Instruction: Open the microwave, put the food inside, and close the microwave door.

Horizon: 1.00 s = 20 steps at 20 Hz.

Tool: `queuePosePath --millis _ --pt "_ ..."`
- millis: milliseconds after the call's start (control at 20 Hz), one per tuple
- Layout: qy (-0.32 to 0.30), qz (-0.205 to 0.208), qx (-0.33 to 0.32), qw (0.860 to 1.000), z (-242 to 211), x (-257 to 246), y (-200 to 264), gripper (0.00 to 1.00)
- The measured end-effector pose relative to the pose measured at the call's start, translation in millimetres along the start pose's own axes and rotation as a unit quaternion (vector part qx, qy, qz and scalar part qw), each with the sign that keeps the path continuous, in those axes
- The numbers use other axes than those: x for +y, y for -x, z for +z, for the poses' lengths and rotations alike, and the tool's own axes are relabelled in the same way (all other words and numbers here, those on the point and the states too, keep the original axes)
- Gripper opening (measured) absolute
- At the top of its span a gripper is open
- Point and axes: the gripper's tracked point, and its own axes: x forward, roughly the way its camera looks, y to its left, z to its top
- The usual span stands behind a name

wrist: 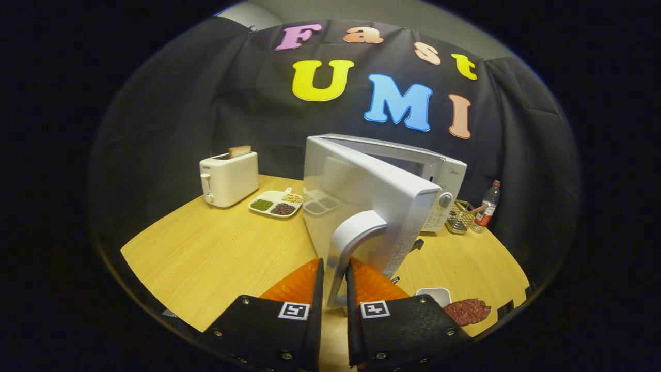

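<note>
The fingers (334,292) sit nearest, closed down to a narrow gap with the microwave door's handle (347,248) running up between them; both seem to press its lower end, so I take it as a grip on the handle. The door (361,191) stands swung partly open off the microwave (413,165), its edge turned toward the camera. The food (467,311), a reddish patty-like piece, lies on the tabletop (217,253) just beside the right finger, next to a small white dish (436,294). An orange thing (297,284) lies under the fingers; what it is cannot be told.

The step in hand looks like opening the door. Doing it well means drawing the handle along the door's own arc about its hinge, not straight back, keeping the hold square so the handle does not slip out, and carrying on until the opening is wide enough for the food to pass. Beyond, a toaster (229,178), a divided tray of beans (276,203), a wire basket (461,217) and a bottle (488,204) stand well clear of the swing.
</note>
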Motion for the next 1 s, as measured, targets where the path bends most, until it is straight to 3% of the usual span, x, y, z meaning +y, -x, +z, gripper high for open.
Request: queuePosePath --millis 250,450,550,750,900,1000 --pt "0.019 0.042 0.001 0.999 2 56 3 0.22" --pt "0.03 0.022 0.005 0.999 2 73 4 0.21" --pt "0.03 0.011 0.01 0.999 4 83 5 0.28" --pt "0.038 0.019 0.015 0.999 4 99 10 0.3" --pt "0.043 0.037 0.013 0.998 3 110 19 0.56" --pt "0.04 0.065 0.017 0.997 1 122 21 0.56"
